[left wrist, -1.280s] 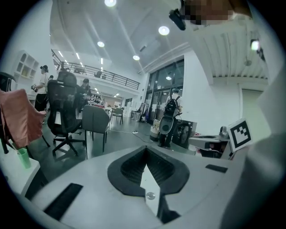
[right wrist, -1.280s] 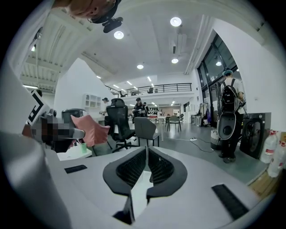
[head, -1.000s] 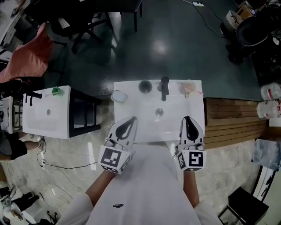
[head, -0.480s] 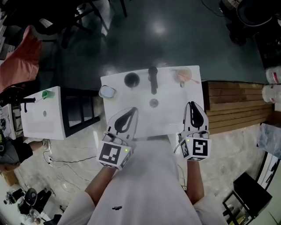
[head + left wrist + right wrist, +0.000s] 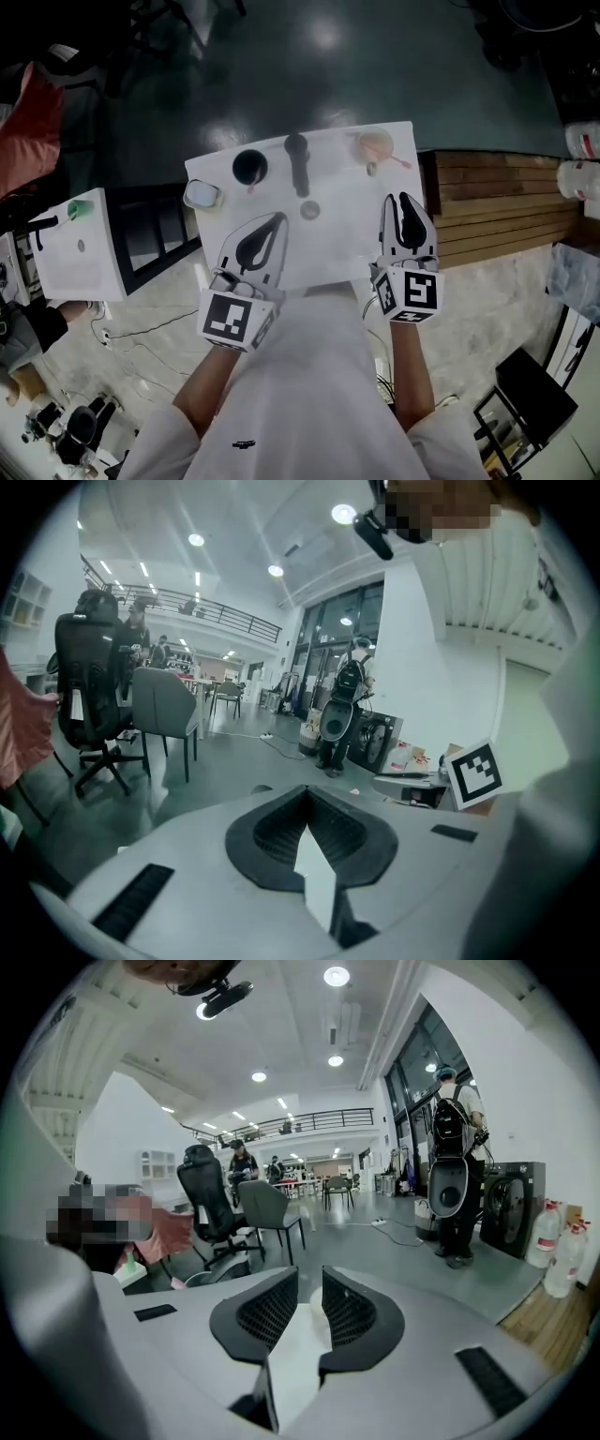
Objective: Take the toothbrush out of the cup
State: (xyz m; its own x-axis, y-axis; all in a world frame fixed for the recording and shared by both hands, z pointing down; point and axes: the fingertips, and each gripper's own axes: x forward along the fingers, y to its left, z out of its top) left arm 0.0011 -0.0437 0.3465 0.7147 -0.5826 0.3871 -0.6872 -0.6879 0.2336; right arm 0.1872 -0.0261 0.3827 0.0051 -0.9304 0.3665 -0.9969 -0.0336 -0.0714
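On the white sink top (image 5: 352,234), a pale cup (image 5: 375,145) stands at the far right corner. A pink toothbrush (image 5: 394,160) leans out of it to the right. My right gripper (image 5: 401,200) hovers over the sink's near right part, a short way short of the cup. Its jaws are opening, a narrow gap shows (image 5: 309,1288), and nothing is between them. My left gripper (image 5: 277,219) hangs over the near left part, shut and empty (image 5: 306,799). Both point toward the back of the sink.
A black faucet (image 5: 298,161), a drain (image 5: 309,210), a black cup (image 5: 249,167) and a soap dish (image 5: 202,194) are on the sink. A second white sink unit (image 5: 80,253) stands left, wooden planks (image 5: 497,211) right. Office chairs (image 5: 211,1204) and a person with a backpack (image 5: 455,1176) are beyond.
The right gripper's jaws have parted slightly. The sink has slid up and left in the head view, and both grippers stay over its near edge.
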